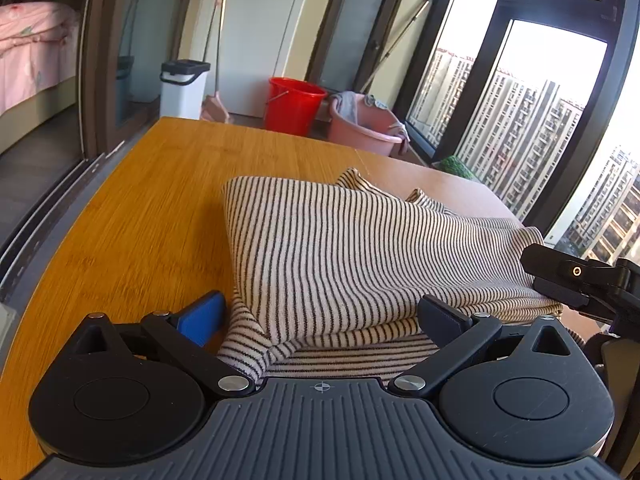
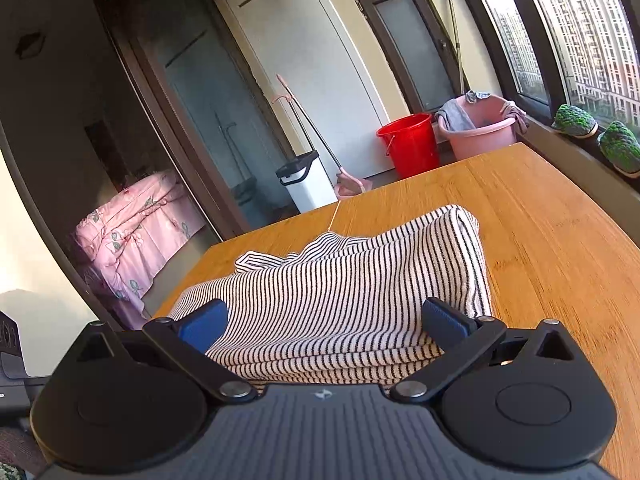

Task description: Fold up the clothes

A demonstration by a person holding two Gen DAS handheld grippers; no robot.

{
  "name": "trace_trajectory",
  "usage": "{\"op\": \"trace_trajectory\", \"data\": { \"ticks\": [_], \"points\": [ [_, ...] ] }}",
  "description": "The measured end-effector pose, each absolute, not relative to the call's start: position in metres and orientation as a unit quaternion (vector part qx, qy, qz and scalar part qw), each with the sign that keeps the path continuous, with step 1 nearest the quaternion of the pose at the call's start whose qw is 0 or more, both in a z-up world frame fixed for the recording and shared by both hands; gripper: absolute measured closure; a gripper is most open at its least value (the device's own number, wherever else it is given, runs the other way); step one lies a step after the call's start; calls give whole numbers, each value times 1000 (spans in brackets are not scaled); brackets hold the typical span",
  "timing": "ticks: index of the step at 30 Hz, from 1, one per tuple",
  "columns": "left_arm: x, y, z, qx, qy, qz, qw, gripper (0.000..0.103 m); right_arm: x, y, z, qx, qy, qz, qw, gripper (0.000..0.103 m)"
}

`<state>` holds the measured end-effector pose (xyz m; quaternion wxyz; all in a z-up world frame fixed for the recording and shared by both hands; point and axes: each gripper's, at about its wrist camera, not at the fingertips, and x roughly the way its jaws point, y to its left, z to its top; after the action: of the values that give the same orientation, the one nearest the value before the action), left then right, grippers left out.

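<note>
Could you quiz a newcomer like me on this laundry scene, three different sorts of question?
1. True or false: the striped garment lies spread flat in one layer.
2. The left claw stands: A shut, B open wide?
3. What colour is the bucket beyond the wooden table?

Key: 1 false, it is folded in layers. 2 B. 3 red.

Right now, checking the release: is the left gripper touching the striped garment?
Cannot tell. In the left wrist view, the open left gripper straddles the striped garment, with neither contact nor gap plain.
</note>
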<state>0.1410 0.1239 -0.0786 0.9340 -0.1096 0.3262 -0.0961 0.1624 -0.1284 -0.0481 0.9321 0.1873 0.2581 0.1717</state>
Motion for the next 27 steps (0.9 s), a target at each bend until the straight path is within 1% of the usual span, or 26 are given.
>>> {"op": "trace_trajectory", "data": {
  "ticks": [3,5,7,11,18,22,24,26,27],
  "points": [
    [141,128,-81,-120,320,-97,935,0,163,-124,-47,171,265,173,933,0],
    [136,130,-79,-128,302,-90,940,0,163,-122,-47,162,268,175,933,0],
    [130,128,-74,-113,267,-72,954,0,164,-123,-47,167,268,177,932,0],
    [122,114,-68,-71,238,-102,963,0,163,-122,-47,167,268,176,932,0],
    [141,110,-75,-84,289,-122,946,0,163,-117,-46,171,268,178,931,0],
    [145,109,-79,-82,311,-113,940,0,172,-116,-45,170,293,208,918,0],
    [149,110,-81,-86,324,-105,936,0,176,-108,-43,143,313,222,912,0],
    [150,112,-81,-89,325,-106,936,0,177,-97,-35,91,333,225,911,0],
    [150,113,-81,-91,324,-107,935,0,175,-96,-30,86,332,221,913,0]
  ]
}}
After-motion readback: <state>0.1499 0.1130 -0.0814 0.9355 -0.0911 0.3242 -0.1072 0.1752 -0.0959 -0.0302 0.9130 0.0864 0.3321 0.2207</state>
